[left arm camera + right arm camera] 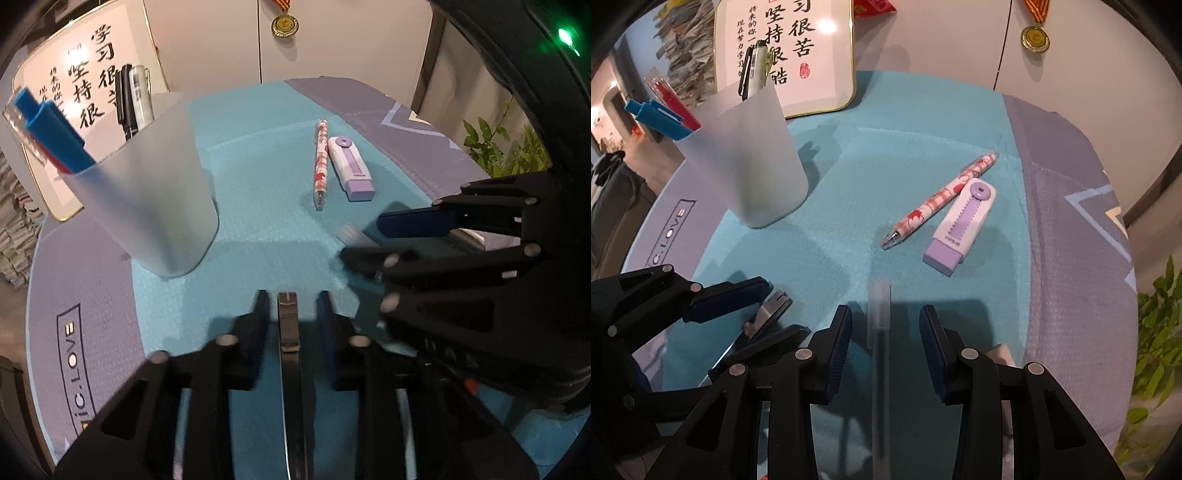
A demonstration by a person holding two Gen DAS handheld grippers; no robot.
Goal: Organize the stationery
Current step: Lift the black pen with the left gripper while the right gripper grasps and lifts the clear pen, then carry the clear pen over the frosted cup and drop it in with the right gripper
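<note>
A dark pen with a metal clip lies lengthwise between the narrow jaws of my left gripper, low over the turquoise cloth. The right wrist view shows that gripper from the side with the pen's clip end between its fingers. My right gripper is open, with a frosted clear pen lying on the cloth between its pads, a wide gap on each side. The two grippers are side by side. Further back a pink patterned pen and a lilac eraser lie together.
A frosted pen cup stands at the back left, holding blue, red and black pens. Behind it leans a framed calligraphy board, beside a paper stack. A medal hangs on the wall. A green plant is off the table's right edge.
</note>
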